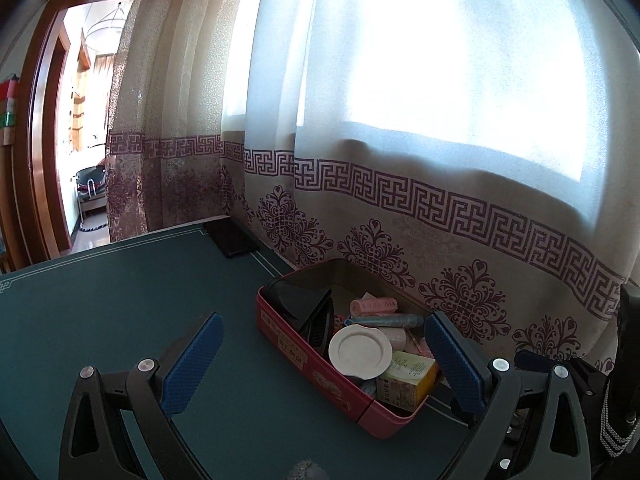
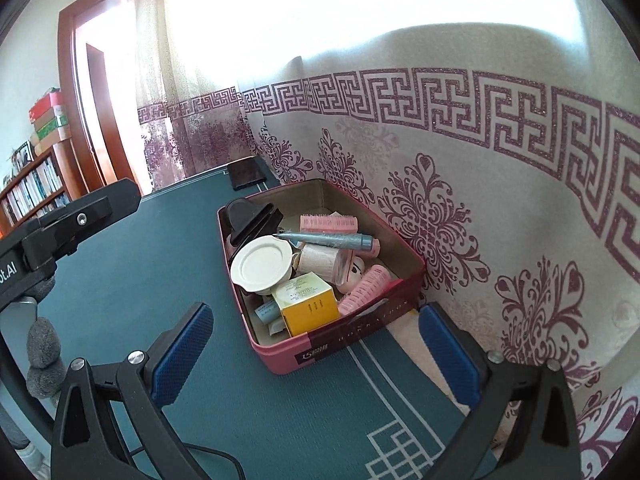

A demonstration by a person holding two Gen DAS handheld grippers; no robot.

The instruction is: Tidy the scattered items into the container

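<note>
A red rectangular tin [image 1: 320, 376] [image 2: 360, 336] stands on the green table mat by the curtain. It holds a white round lid [image 1: 359, 353] [image 2: 262, 264], a yellow box [image 1: 412, 380] [image 2: 308, 304], pink hair rollers [image 1: 374, 305] [image 2: 328, 224], a grey-blue pen [image 2: 332, 240] and a black object [image 1: 304, 308] [image 2: 248, 218]. My left gripper [image 1: 324, 356] is open and empty, held above and in front of the tin. My right gripper [image 2: 316, 344] is open and empty, just in front of the tin's near end.
A black flat case [image 1: 232, 240] [image 2: 247, 174] lies at the table's far edge. A patterned curtain [image 1: 440, 220] [image 2: 460, 184] hangs right behind the tin. The left gripper's body [image 2: 60, 224] shows at the right wrist view's left. A doorway and bookshelf stand far left.
</note>
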